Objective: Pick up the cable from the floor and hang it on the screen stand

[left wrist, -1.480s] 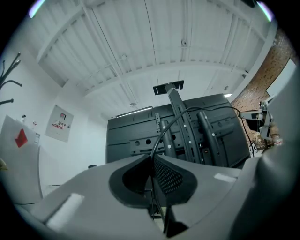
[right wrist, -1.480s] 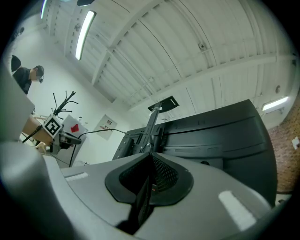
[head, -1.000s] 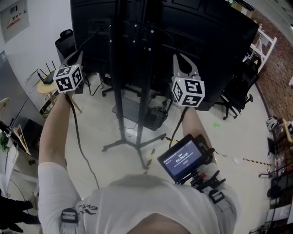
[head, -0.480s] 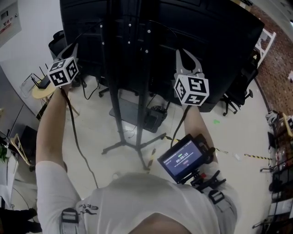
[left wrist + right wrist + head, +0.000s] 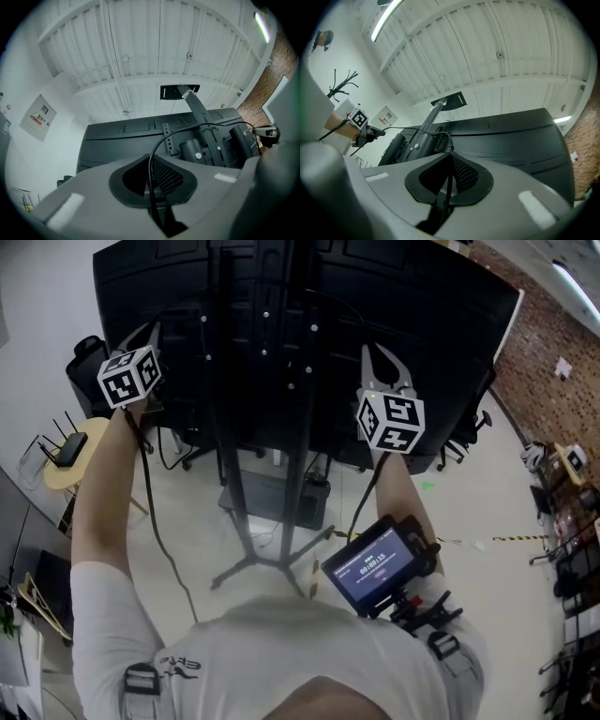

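Observation:
The black cable (image 5: 148, 486) hangs from my left gripper (image 5: 141, 334) down past the person's left arm. Above, it arcs across the screen stand (image 5: 302, 427) to my right gripper (image 5: 380, 357). Both grippers are raised against the back of the big black screen (image 5: 431, 324), one on each side of the stand's poles. In the left gripper view the cable (image 5: 151, 178) is pinched in my shut left gripper (image 5: 151, 164) and curves right to the stand's mount (image 5: 206, 140). My right gripper (image 5: 450, 161) is shut on the cable (image 5: 448, 183) too, with the stand (image 5: 412, 140) just beyond.
The stand's tripod legs (image 5: 253, 568) spread on the pale floor around a black box (image 5: 309, 501). A small round table with a router (image 5: 61, 454) stands at the left, office chairs (image 5: 469, 442) at the right. A small monitor (image 5: 375, 563) hangs at the person's waist.
The view has swung upward toward the screen. My left gripper has risen a little along the screen's back with the cable. The right gripper has hardly moved.

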Demonstrator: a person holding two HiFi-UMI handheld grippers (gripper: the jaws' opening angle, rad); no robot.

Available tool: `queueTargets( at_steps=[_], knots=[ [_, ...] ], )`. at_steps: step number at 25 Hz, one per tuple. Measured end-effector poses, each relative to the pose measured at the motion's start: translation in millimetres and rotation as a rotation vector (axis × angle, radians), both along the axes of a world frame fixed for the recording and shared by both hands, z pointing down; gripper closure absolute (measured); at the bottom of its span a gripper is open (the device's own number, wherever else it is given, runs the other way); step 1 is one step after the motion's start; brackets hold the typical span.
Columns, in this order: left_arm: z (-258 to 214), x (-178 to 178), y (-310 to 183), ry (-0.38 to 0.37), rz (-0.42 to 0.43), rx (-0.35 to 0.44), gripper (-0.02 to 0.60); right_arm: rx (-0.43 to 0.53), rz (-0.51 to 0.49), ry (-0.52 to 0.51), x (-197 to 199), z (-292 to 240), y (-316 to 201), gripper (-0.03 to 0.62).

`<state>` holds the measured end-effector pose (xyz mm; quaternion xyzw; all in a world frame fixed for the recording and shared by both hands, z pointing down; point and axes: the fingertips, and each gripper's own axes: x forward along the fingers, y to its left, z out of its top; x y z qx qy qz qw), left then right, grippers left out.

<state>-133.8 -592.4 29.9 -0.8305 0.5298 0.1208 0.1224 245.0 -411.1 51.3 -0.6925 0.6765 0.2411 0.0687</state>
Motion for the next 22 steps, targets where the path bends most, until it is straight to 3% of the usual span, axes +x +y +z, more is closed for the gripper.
queueTargets(
  at_steps=[11,22],
  knots=[
    [4,16,-62,0.039,0.076,-0.039,0.561,-0.052,0.132,0.008,9,3,-27,0.566],
    [29,34,-74,0.039,0.133,-0.062,0.561,-0.116,0.171,0.018,11,28,-41,0.568]
  ],
)
